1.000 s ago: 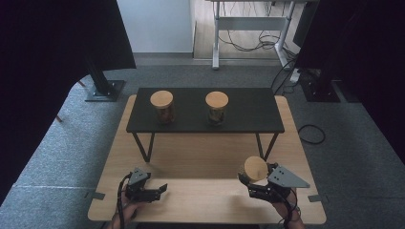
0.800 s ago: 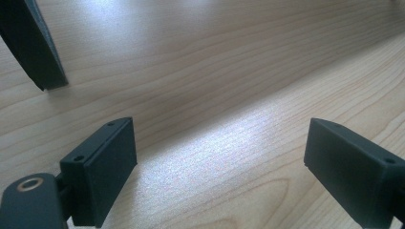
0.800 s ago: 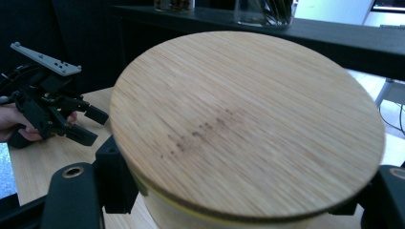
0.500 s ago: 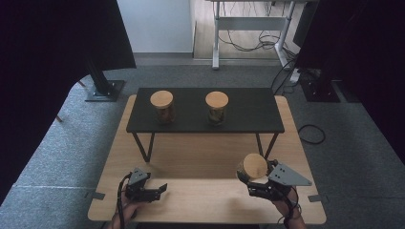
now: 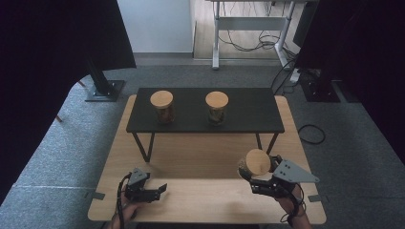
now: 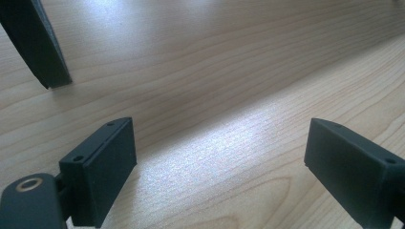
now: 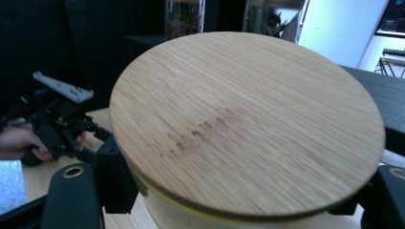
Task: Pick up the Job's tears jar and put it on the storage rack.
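Work in hand: the right gripper [image 5: 261,177] carries a glass jar with a round bamboo lid [image 5: 256,164]; judging by the two matching lidded jars on the raised shelf, the job looks like placing this third one beside them.

Done so far: two lidded glass jars, one at 11 o'clock [image 5: 162,106] and one at 12 o'clock [image 5: 216,107] from the table's middle, stand upright and apart on the black rectangular shelf with thin metal legs [image 5: 248,119].

Left to do: the carried jar is at about 5 o'clock on the light wooden table [image 5: 200,157], well short of the shelf; it has yet to be carried to 1 o'clock and set down, probably on the shelf's free right part.

Held jar: in the right gripper view the bamboo lid [image 7: 248,124] is tipped toward the camera, so the jar is tilted, not upright.

Right gripper fingers: clamped on the jar's glass body just under the lid, one black pad [image 7: 112,179] on each side.

Right hand pose: at 5 o'clock, forearm coming in from the near edge, gripper pointing toward the shelf.

Left gripper [image 5: 160,189]: at 7 o'clock, low over the table.

Left gripper fingers: wide apart, nothing between them but bare wood; one pad [image 6: 102,167] is clear of the surface.
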`<state>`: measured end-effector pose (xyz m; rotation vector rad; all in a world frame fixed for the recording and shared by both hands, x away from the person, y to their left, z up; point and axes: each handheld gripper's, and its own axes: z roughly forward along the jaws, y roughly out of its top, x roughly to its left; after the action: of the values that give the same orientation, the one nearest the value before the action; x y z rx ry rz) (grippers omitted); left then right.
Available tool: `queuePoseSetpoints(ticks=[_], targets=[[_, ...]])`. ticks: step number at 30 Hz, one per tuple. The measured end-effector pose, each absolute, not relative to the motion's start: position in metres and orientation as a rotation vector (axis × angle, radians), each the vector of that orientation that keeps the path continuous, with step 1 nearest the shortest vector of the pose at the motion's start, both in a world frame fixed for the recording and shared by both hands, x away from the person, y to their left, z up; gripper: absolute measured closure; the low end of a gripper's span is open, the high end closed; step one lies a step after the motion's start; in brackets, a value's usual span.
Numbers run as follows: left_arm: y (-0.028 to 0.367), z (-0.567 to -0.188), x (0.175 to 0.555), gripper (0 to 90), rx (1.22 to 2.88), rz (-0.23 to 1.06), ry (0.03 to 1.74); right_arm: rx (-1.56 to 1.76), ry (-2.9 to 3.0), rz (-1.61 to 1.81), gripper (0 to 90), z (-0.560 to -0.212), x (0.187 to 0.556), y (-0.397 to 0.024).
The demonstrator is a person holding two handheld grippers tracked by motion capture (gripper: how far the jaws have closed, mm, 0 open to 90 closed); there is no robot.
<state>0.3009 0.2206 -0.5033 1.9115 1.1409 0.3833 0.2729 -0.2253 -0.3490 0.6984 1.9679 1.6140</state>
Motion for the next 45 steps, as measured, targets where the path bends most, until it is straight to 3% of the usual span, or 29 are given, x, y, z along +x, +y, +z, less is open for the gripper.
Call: queuePoseSetpoints(ticks=[45], targets=[[0.22, -0.503, 0.301, 9.7, 1.911, 0.385, 1.144, 0.709, 1.937, 1.623, 24.5, -0.312, 0.312, -0.225]])
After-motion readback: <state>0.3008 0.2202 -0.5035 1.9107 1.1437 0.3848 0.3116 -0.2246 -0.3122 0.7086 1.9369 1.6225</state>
